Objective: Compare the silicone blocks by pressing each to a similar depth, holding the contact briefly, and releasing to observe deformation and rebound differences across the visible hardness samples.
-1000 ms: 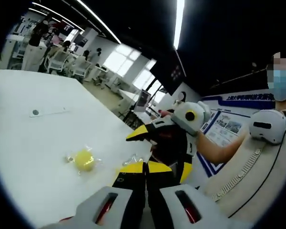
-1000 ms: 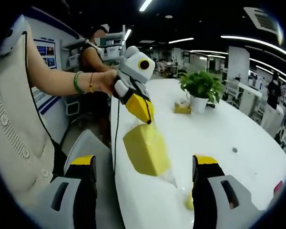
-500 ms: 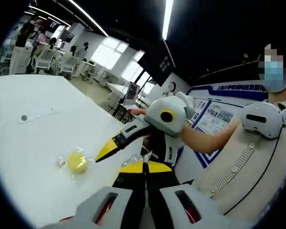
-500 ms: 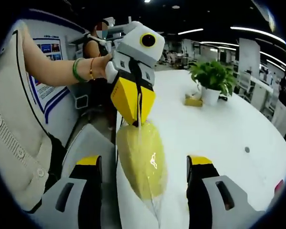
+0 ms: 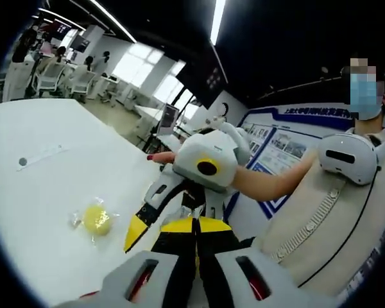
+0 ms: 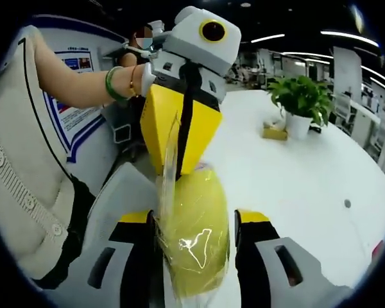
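Note:
A yellow silicone block (image 6: 194, 231) wrapped in clear plastic hangs over the near edge of the white table (image 6: 295, 186). My right gripper (image 6: 194, 221) is shut on it, a jaw pressing each side. Straight above, my left gripper (image 6: 178, 165) pinches the top of the plastic wrap, jaws shut. In the left gripper view, my left gripper (image 5: 194, 226) shows closed yellow tips, and one of the right gripper's fingers (image 5: 138, 228) reaches in just left of them. A small round yellow sample (image 5: 96, 220) in plastic wrap lies on the table further left.
A potted plant (image 6: 299, 102) and a small yellow box (image 6: 274, 132) stand far back on the table. A small round cap (image 5: 22, 162) is set into the tabletop. A person in a cream cardigan (image 6: 19, 192) stands close at the table's edge, near a poster wall (image 5: 276, 151).
The right jaws have closed from wide apart onto the yellow block. The left gripper, still holding the wrap, has come closer and now sits directly above the block.

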